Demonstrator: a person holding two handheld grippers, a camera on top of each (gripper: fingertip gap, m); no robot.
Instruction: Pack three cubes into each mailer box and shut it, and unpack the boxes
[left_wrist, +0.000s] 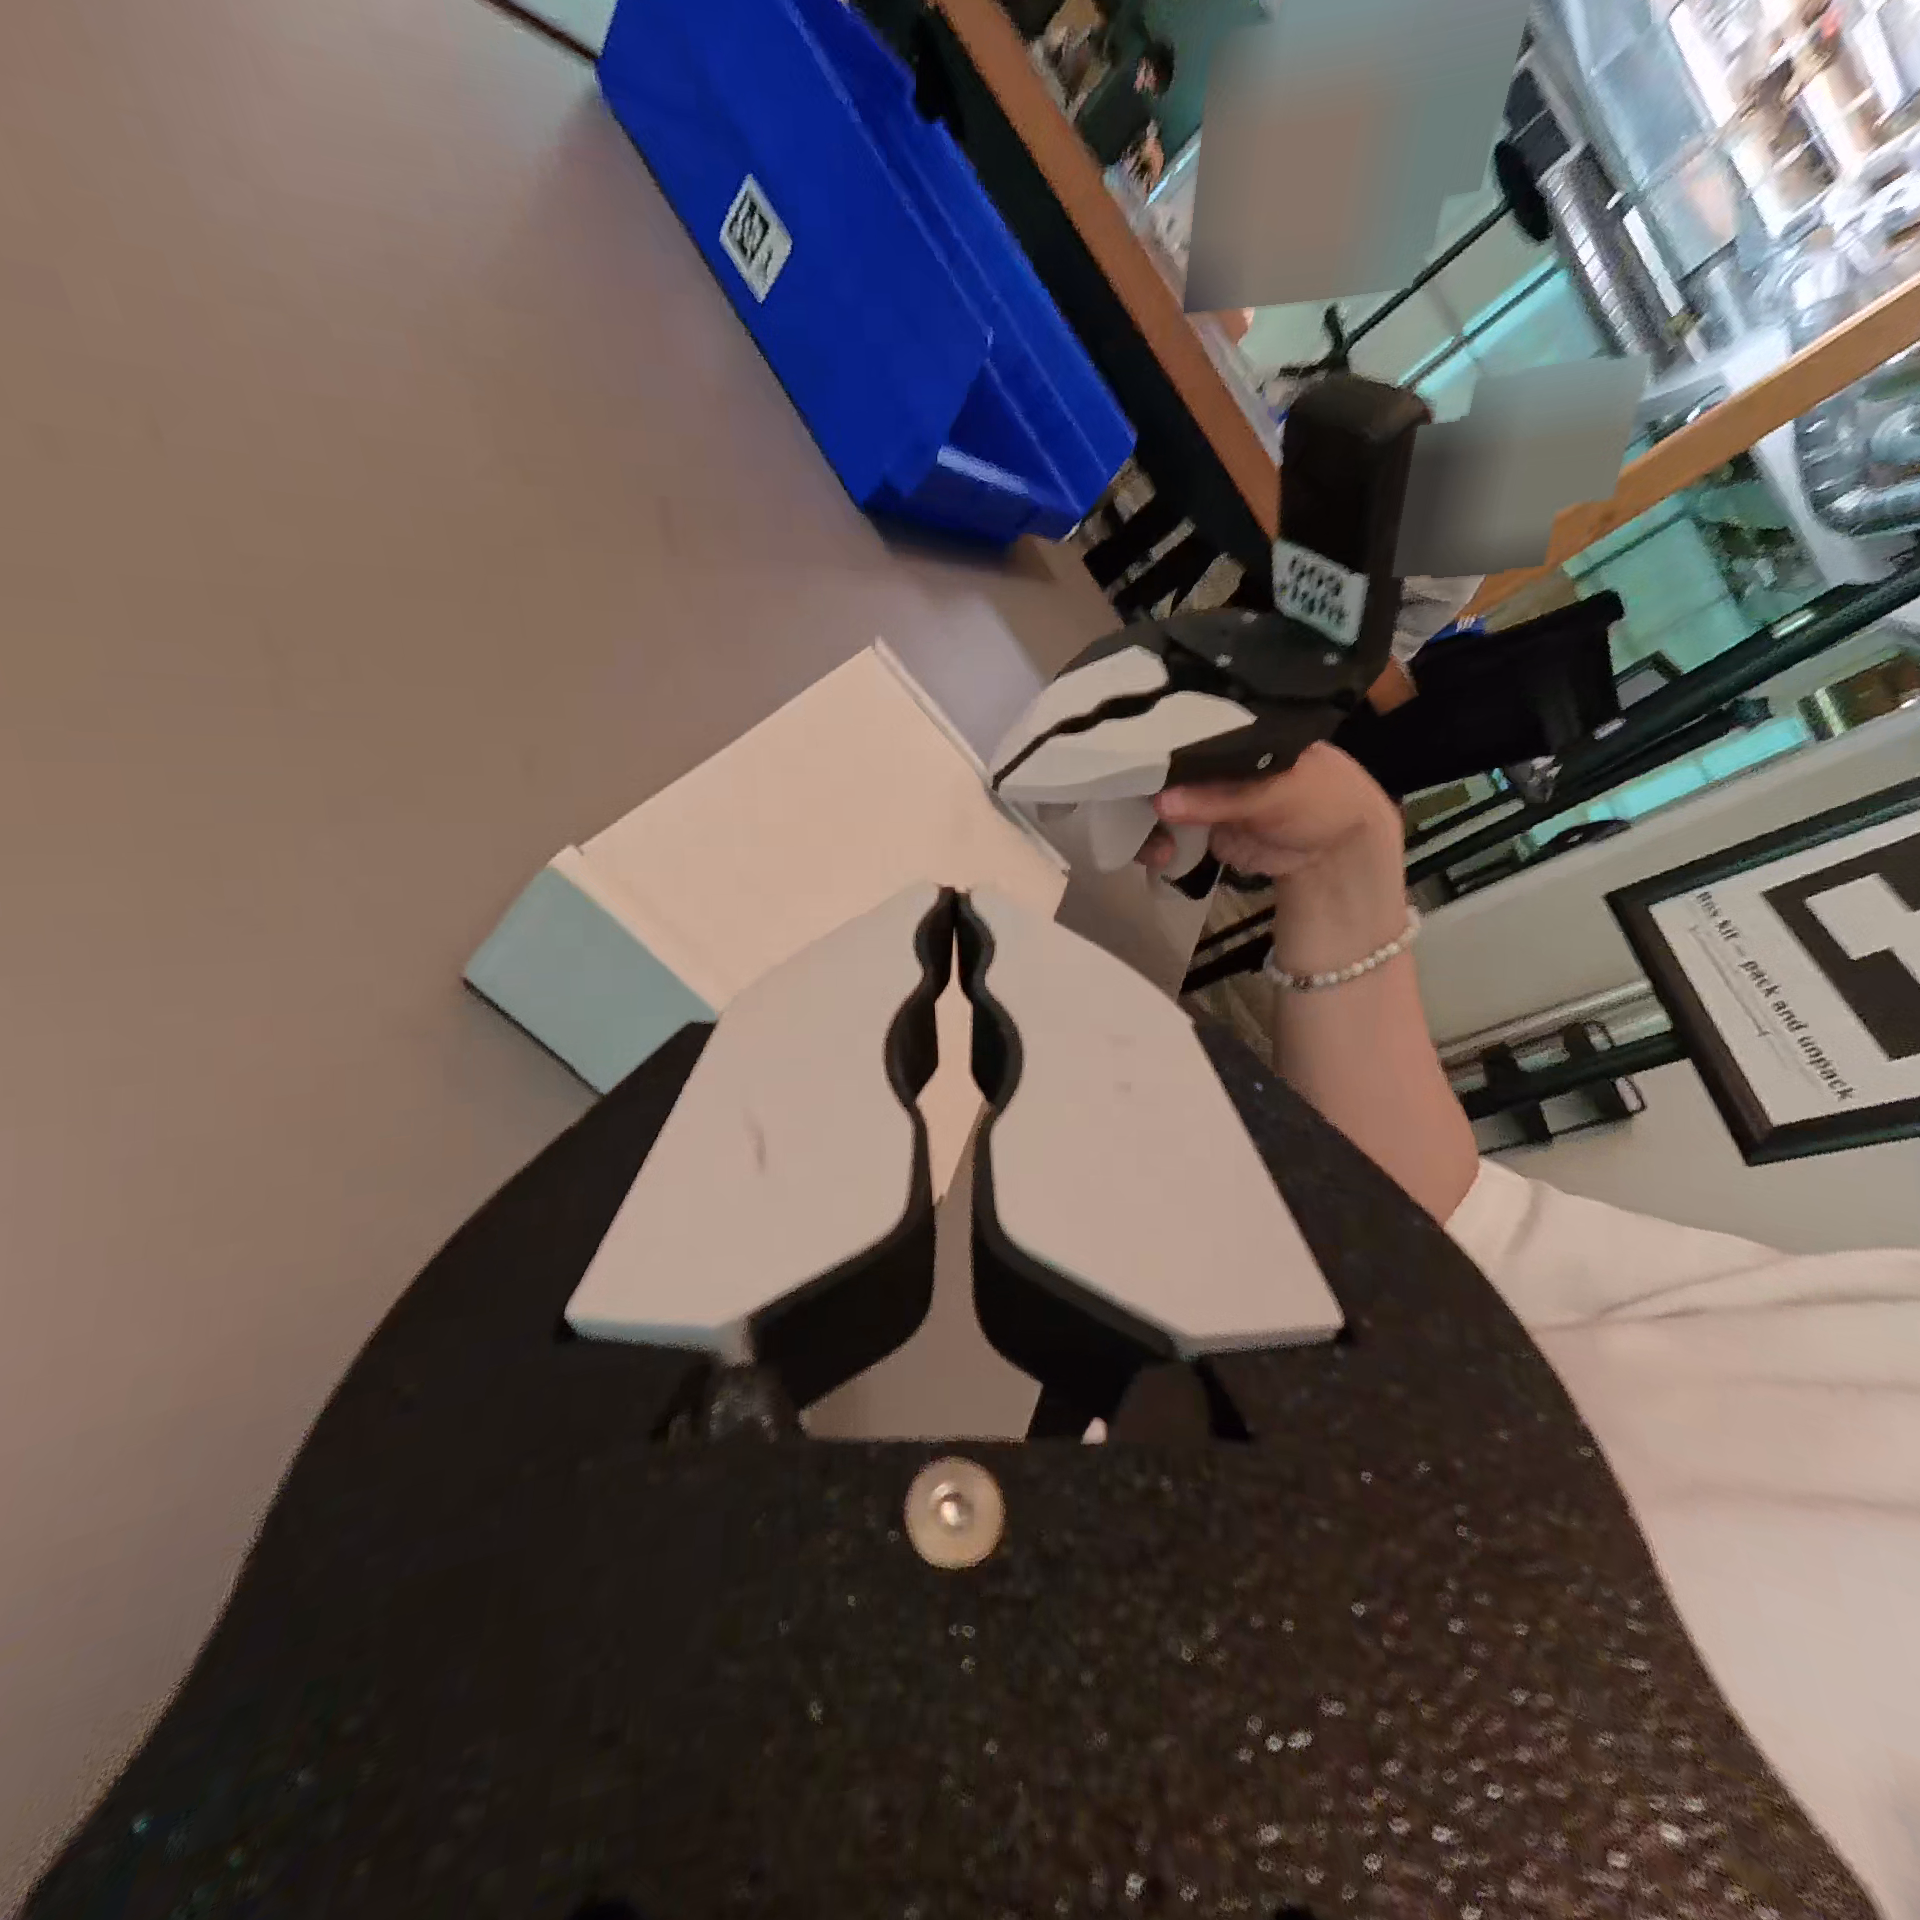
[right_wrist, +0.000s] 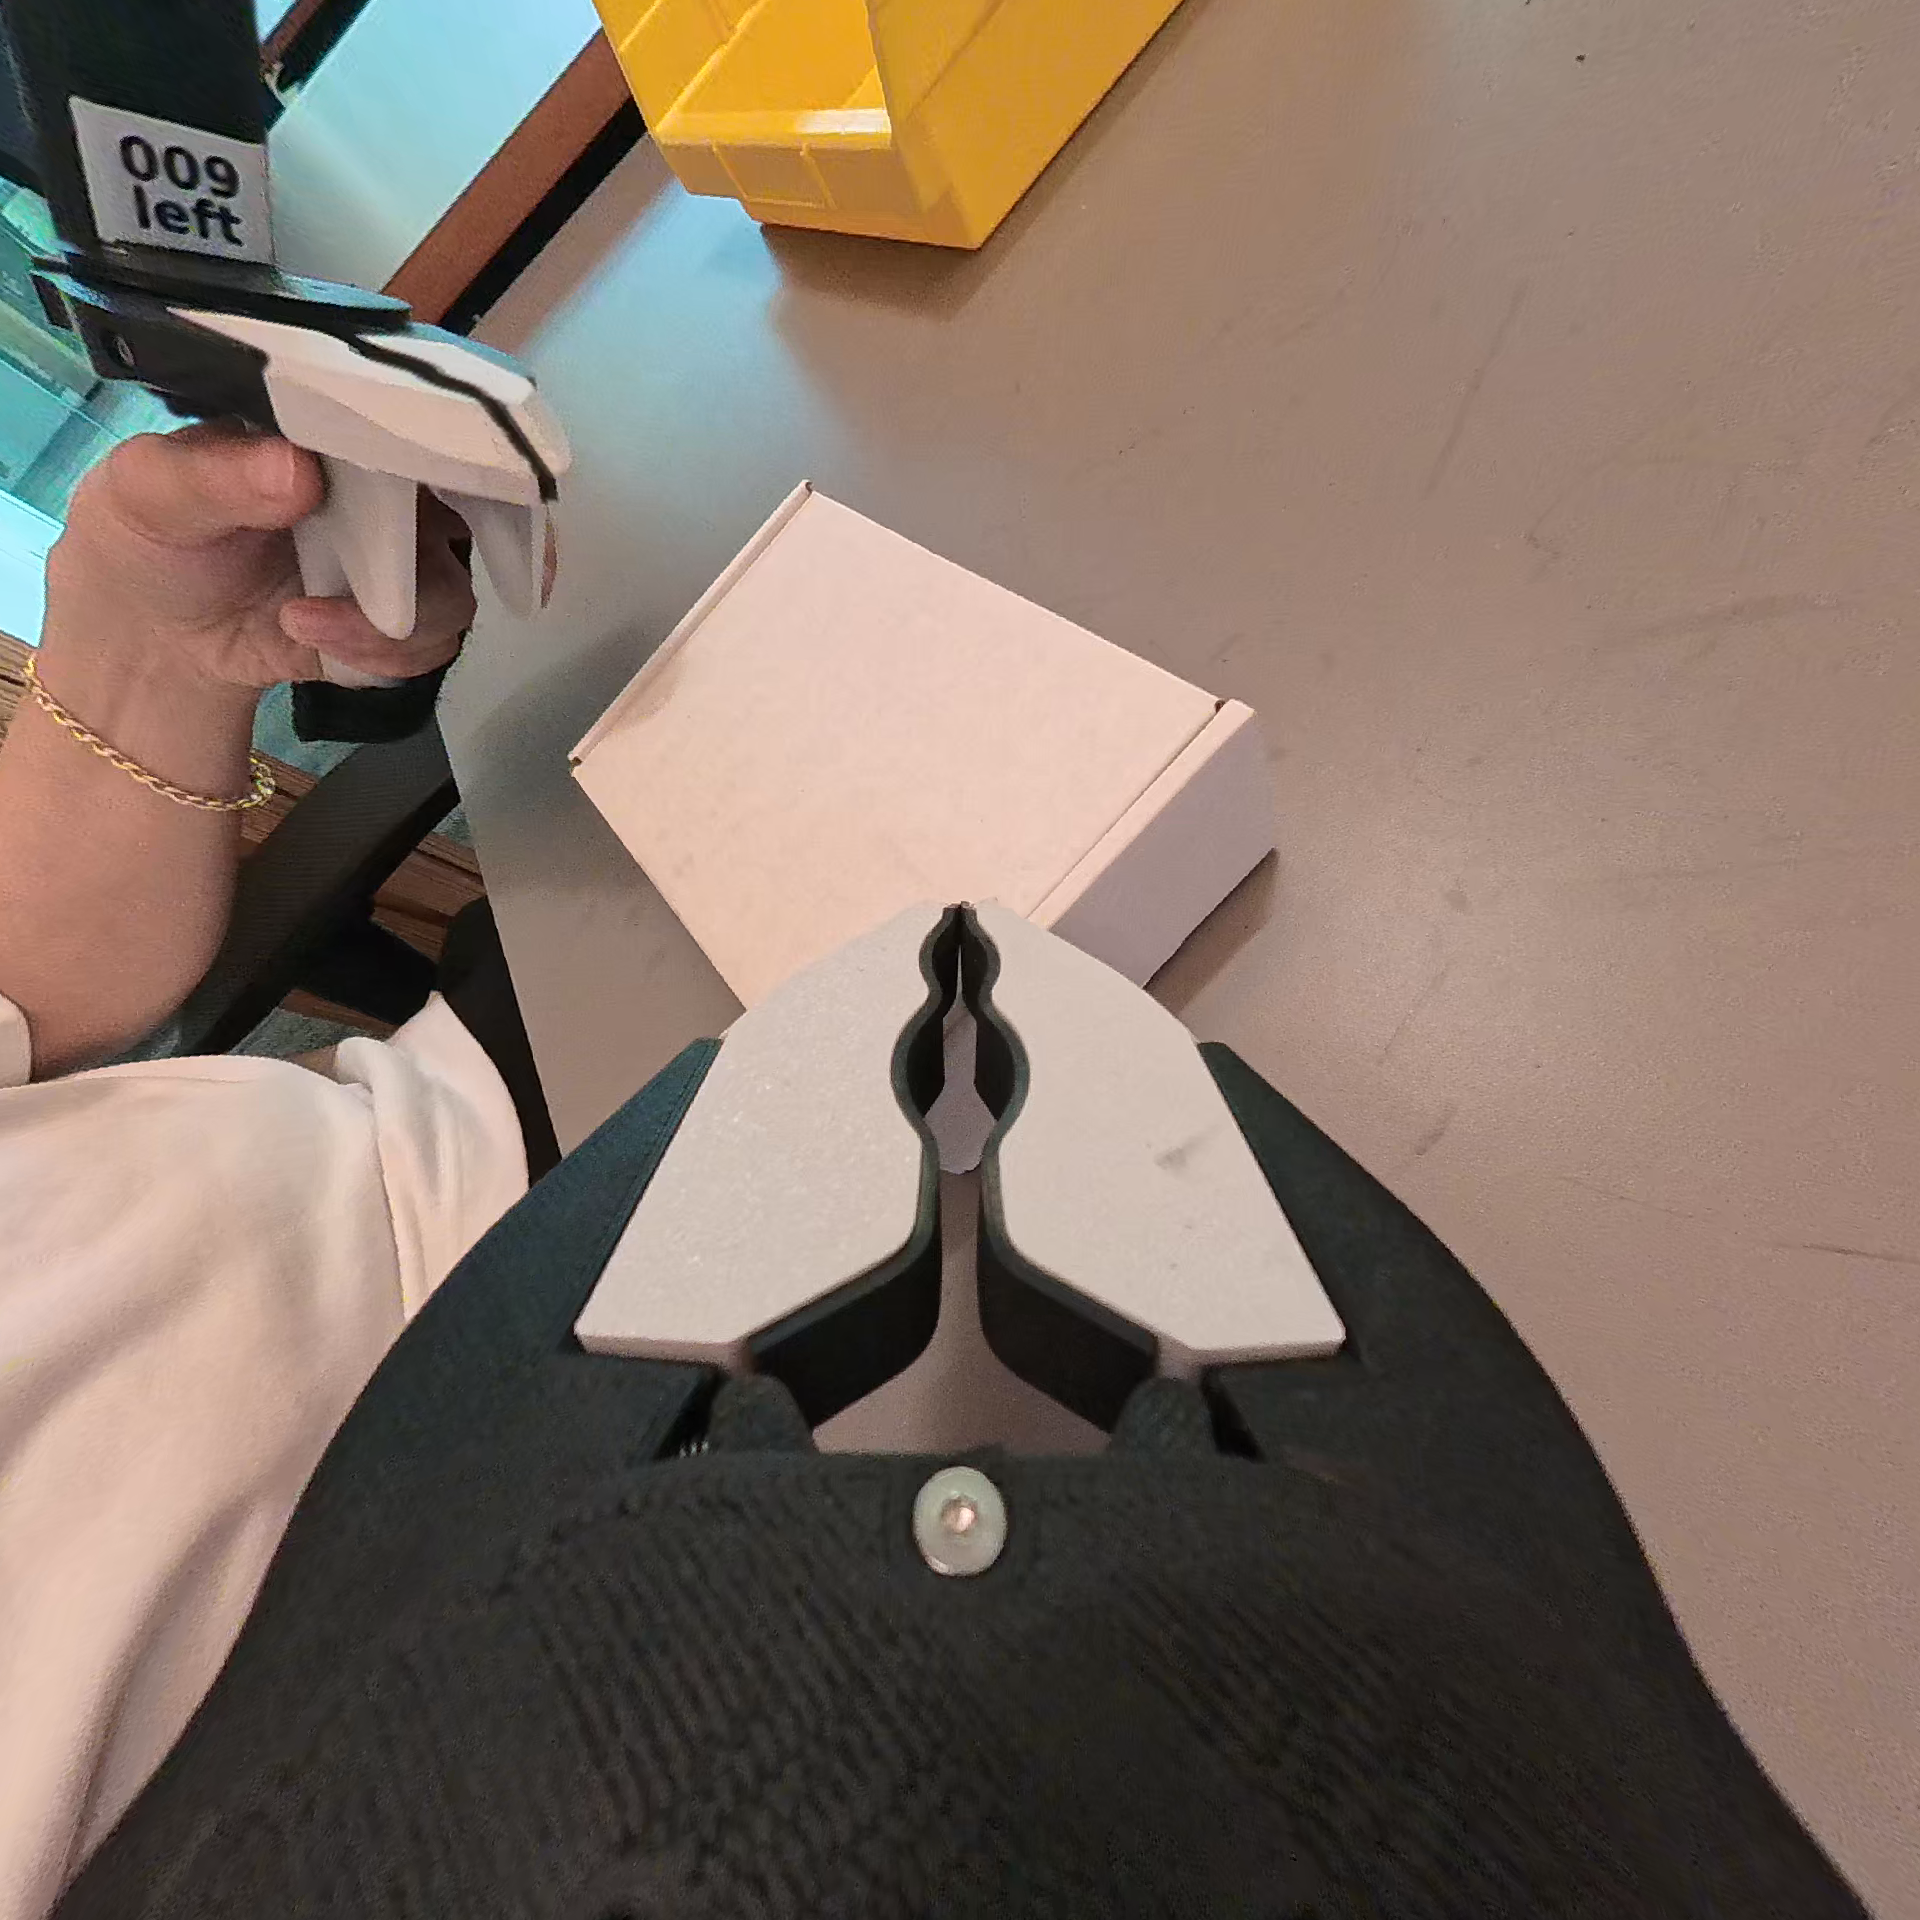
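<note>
A white mailer box (right_wrist: 894, 727) lies shut on the grey table, lid down flat; it also shows in the left wrist view (left_wrist: 790, 831). My left gripper (left_wrist: 954, 899) is shut and empty, held above the near side of the box. My right gripper (right_wrist: 964, 912) is shut and empty, above the near edge of the box. Each view shows the other gripper too: the right one (left_wrist: 1013, 774) over the box's far corner, the left one (right_wrist: 545, 494) left of the box, both shut. No cubes are in view.
A blue bin (left_wrist: 862, 270) stands on the grey table (left_wrist: 260, 623) beyond the box. A yellow bin (right_wrist: 862, 114) stands at the table's far side. The table's wooden edge (left_wrist: 1132, 270) runs close by. A framed sign (left_wrist: 1787, 987) lies at the right. Left tips to right tips: about 15 cm.
</note>
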